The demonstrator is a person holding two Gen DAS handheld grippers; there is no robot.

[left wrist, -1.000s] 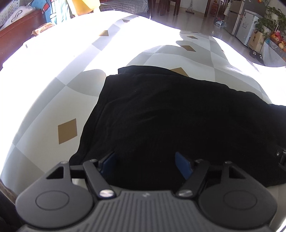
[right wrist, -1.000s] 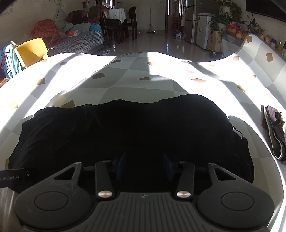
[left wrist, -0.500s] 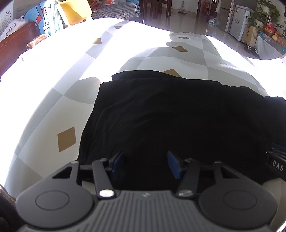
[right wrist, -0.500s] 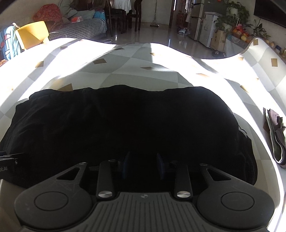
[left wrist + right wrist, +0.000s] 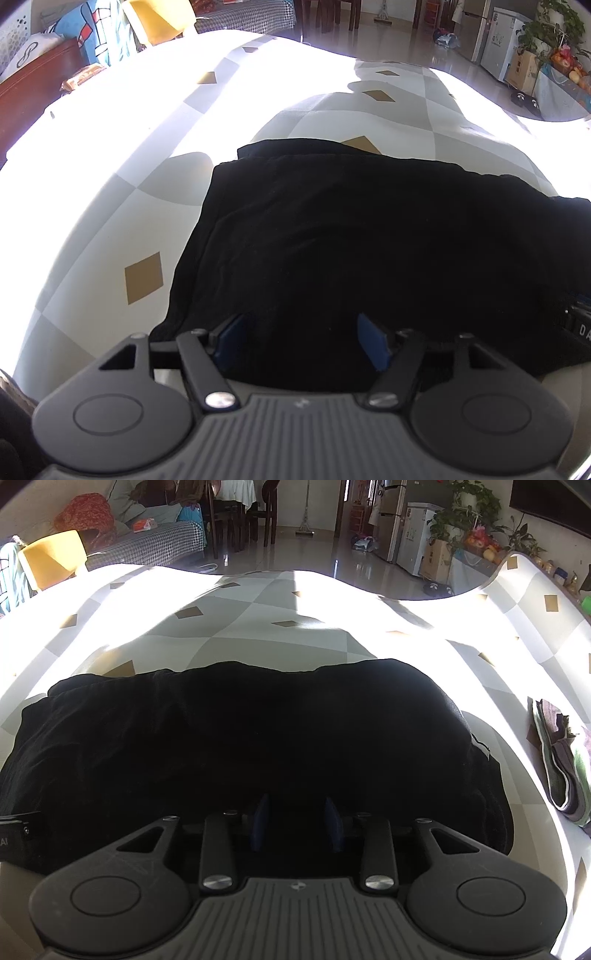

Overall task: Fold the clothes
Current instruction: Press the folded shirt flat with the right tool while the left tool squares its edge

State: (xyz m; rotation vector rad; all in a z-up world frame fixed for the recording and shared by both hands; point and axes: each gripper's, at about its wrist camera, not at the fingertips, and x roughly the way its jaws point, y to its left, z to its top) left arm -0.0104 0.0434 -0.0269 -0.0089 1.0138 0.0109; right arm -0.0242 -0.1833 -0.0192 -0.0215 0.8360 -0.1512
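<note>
A black garment lies folded in a wide band on a table with a grey and white diamond cloth. It also fills the middle of the right wrist view. My left gripper is open over the garment's near edge, towards its left end. My right gripper hangs over the near edge further right, its blue pads still apart with dark cloth between them. The right gripper's body shows at the right edge of the left wrist view.
A stack of folded clothes lies on the table at the right. Beyond the far table edge stand a yellow chair, a checked sofa, a fridge and plants.
Both grippers drew back slightly along the garment's near edge. The left gripper's pads narrowed and then widened again. The right gripper's pads came steadily closer together.
</note>
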